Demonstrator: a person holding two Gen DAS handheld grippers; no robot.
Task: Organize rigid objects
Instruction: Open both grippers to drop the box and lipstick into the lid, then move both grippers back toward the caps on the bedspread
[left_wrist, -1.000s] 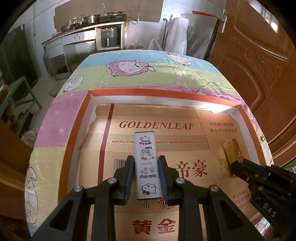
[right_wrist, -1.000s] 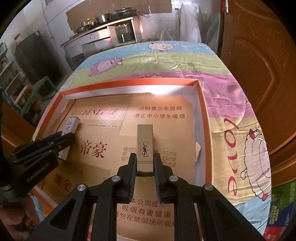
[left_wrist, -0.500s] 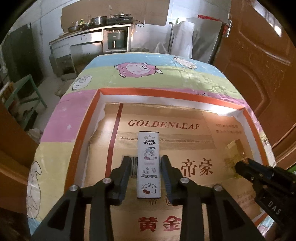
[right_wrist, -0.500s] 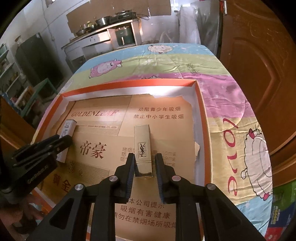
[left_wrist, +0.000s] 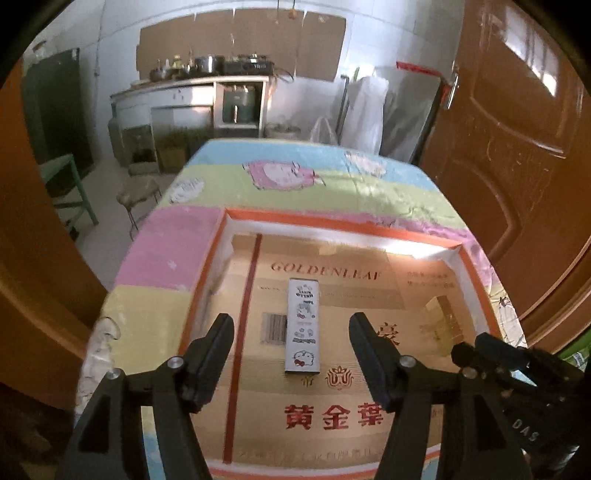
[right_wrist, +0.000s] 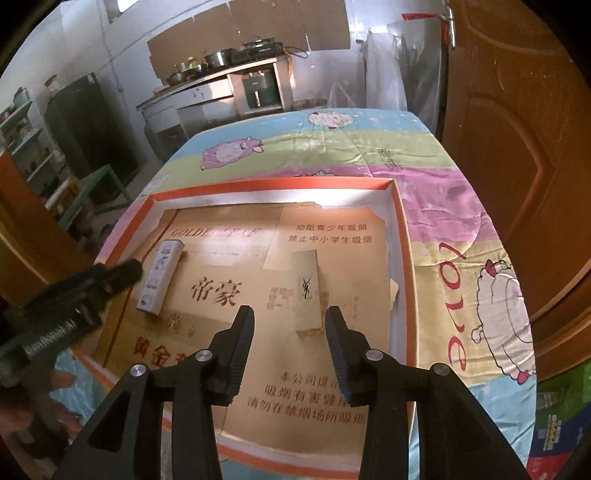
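Observation:
A white Hello Kitty tin (left_wrist: 303, 325) lies flat on the cardboard floor of the orange-rimmed tray (left_wrist: 343, 226); it also shows in the right wrist view (right_wrist: 159, 277). My left gripper (left_wrist: 291, 328) is open and empty, raised just behind the tin. A gold YSL box (right_wrist: 307, 288) lies flat in the tray; it shows at the right in the left wrist view (left_wrist: 447, 319). My right gripper (right_wrist: 290, 321) is open and empty, raised just behind the gold box. Each gripper appears in the other's view, the right one (left_wrist: 480, 354) and the left one (right_wrist: 122, 273).
The tray (right_wrist: 400, 236) sits on a table with a pastel cartoon cloth (right_wrist: 461, 229). A brown door (left_wrist: 517, 147) stands close on the right. A kitchen counter (left_wrist: 192, 92) and a green stool (left_wrist: 70, 184) stand beyond the table.
Both grippers opened wide, let go of the tin and the gold box, and pulled back and up. Both items now lie flat in the tray.

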